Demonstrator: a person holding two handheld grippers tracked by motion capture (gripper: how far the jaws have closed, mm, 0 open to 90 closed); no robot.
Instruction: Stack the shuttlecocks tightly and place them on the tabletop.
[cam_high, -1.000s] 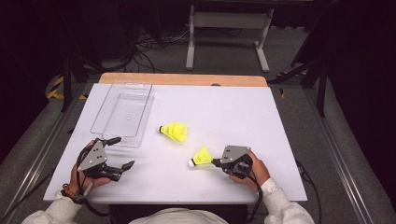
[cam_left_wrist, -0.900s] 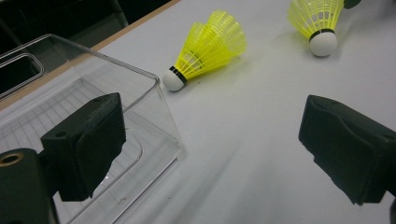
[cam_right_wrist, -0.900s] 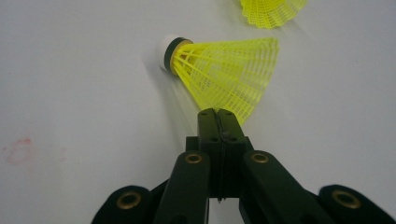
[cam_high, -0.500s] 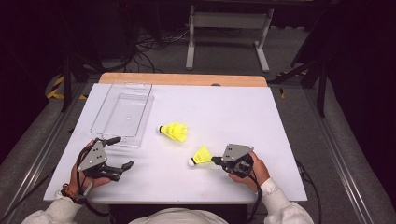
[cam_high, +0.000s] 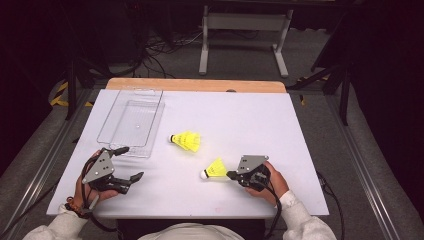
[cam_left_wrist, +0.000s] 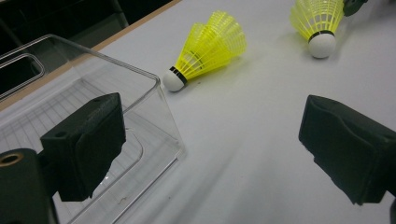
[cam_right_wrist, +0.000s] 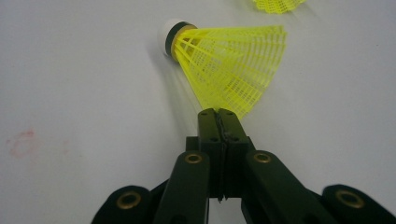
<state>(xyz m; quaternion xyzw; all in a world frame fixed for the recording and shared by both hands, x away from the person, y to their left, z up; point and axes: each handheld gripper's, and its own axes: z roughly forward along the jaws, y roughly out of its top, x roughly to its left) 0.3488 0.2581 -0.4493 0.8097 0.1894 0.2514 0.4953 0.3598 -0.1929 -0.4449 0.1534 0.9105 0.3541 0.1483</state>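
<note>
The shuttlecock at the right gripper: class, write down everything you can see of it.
The shuttlecock has a bright yellow mesh skirt that looks like plastic, a white rounded cork tip and a dark band where the two meet. It lies on its side on the white table, tip pointing away from the right gripper. That gripper's shut black jaws pinch the skirt's flared rim. It lies apart from the second shuttlecock.

No readable text, label, brand or number on anything in view
</note>
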